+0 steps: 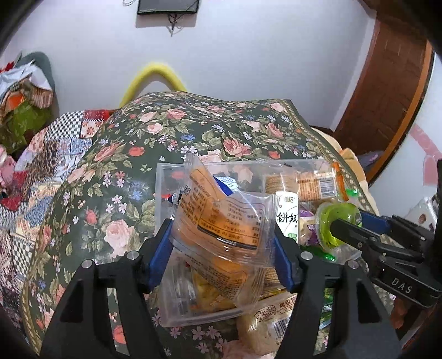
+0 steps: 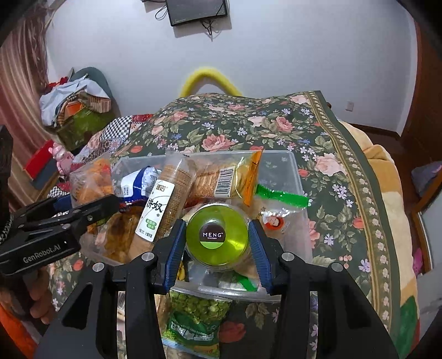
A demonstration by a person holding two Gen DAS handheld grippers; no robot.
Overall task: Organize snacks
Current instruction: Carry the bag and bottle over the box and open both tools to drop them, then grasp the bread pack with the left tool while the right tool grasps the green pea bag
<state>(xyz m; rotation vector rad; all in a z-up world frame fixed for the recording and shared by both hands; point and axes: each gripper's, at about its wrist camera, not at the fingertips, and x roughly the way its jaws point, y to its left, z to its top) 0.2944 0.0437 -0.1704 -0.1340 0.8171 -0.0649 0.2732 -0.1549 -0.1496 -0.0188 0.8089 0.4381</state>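
Observation:
A clear plastic box [image 2: 292,171] full of snacks sits on a floral bedspread. My left gripper [image 1: 223,237] is shut on a clear packet of orange snacks [image 1: 229,221], held over the box's left side; the packet also shows in the right wrist view [image 2: 92,179]. My right gripper [image 2: 218,243] is shut on a round green jelly cup [image 2: 216,237] labelled MENG, held above the box's near side; the cup shows in the left wrist view [image 1: 330,223]. The box holds cracker rolls [image 2: 163,210], a barcode cracker pack [image 2: 221,179] and a blue-white pack [image 2: 138,182].
A green pea packet [image 2: 196,317] lies in front of the box, and a rice cracker pack [image 1: 262,325] lies by it. The floral bedspread [image 2: 345,176] covers the bed. Piled clothes [image 2: 80,110] sit at left. A wall-mounted screen [image 2: 197,9] hangs above.

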